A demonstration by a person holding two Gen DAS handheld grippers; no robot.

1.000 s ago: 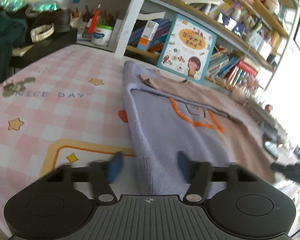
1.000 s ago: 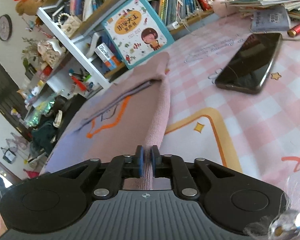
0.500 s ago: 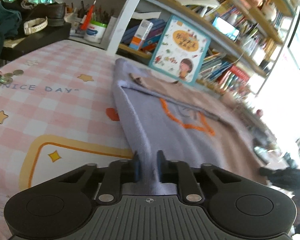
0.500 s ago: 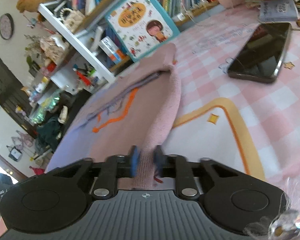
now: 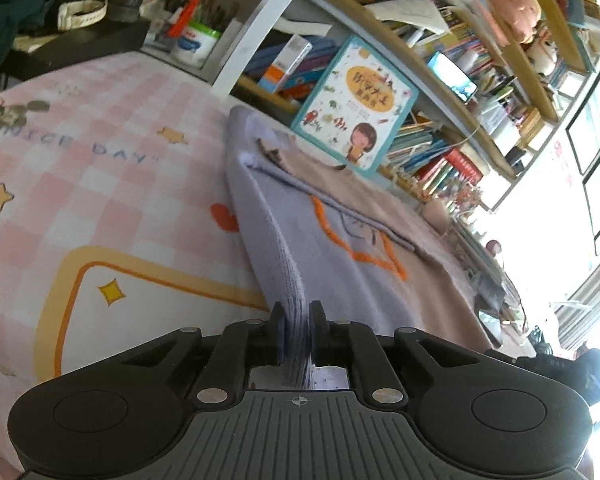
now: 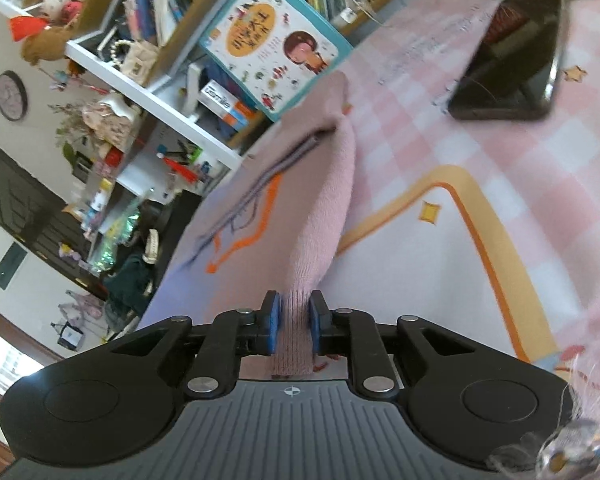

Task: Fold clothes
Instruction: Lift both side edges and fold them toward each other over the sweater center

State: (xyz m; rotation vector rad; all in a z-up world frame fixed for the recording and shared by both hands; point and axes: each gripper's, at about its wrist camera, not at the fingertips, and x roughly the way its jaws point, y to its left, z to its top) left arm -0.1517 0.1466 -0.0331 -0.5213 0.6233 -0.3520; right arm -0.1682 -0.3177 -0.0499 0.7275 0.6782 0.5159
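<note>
A second ago we saw the left gripper [image 5: 297, 332] with its fingers spread over the hem; now its blue pads pinch the lavender edge of the sweater [image 5: 340, 264], which rises in a taut ridge from the tablecloth [image 5: 100, 184]. The sweater is soft knit, lavender on one side, dusty pink on the other, with an orange stitched outline, and lies flat toward a picture book [image 5: 354, 106] propped against the shelves. The far end of the table is washed out by window glare. The right gripper [image 6: 291, 328] stays clamped on the pink ribbed edge, lifted higher than before. Beyond it a black phone [image 6: 512, 68] lies on the pink checked cloth, blurred.
</note>
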